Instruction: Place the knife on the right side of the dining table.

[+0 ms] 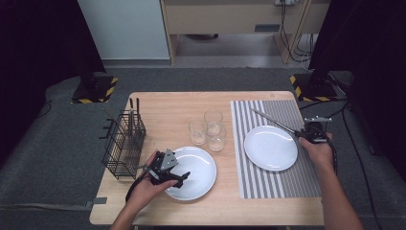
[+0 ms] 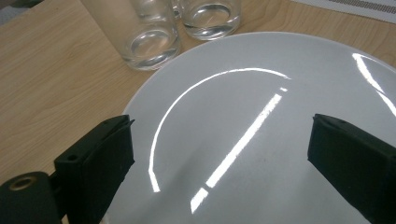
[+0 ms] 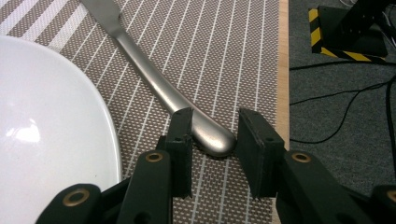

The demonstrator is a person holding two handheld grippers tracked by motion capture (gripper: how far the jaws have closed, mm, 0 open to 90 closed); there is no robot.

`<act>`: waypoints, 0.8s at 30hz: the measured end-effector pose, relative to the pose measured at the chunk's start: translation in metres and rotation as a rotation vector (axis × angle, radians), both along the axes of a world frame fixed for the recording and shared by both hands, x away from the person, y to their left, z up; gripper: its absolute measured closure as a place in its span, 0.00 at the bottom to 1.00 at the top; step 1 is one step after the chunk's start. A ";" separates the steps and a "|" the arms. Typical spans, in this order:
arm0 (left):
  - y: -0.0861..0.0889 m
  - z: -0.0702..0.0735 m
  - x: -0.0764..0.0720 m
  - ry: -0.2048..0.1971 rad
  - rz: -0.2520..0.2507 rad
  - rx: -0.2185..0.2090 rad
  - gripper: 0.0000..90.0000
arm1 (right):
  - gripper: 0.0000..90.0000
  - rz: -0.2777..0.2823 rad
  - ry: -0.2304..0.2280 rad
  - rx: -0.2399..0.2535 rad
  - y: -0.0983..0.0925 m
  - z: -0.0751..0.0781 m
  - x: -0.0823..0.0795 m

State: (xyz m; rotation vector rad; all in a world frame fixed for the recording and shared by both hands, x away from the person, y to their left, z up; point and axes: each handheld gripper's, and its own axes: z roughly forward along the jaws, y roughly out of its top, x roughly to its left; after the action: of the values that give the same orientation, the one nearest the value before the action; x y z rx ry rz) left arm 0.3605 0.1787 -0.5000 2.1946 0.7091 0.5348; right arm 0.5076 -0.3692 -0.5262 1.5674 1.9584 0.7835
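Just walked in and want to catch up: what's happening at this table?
A person is laying a table with a claw in each hand. The right claw has a metal knife handle between its jaws on the striped placemat, beside a white plate. The left claw hangs open over another white plate, near three glasses.
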 end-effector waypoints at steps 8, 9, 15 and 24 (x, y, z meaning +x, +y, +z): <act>0.000 0.000 0.000 -0.002 -0.003 0.001 0.07 | 0.72 0.009 -0.002 0.004 0.001 -0.001 -0.002; 0.000 0.000 0.000 -0.002 -0.003 0.001 0.07 | 0.72 0.014 0.003 -0.001 0.002 -0.001 -0.002; -0.001 0.000 0.000 -0.002 -0.006 0.004 0.07 | 0.71 0.023 -0.006 -0.011 0.003 -0.002 -0.001; -0.001 0.002 0.000 -0.003 -0.009 -0.005 0.07 | 0.71 0.010 -0.009 -0.013 0.003 -0.003 0.004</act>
State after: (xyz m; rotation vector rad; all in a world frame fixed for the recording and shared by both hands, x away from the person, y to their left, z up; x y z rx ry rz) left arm 0.3607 0.1776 -0.4984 2.1904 0.6977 0.5310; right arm 0.5111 -0.3663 -0.5288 1.5454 1.9624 0.7794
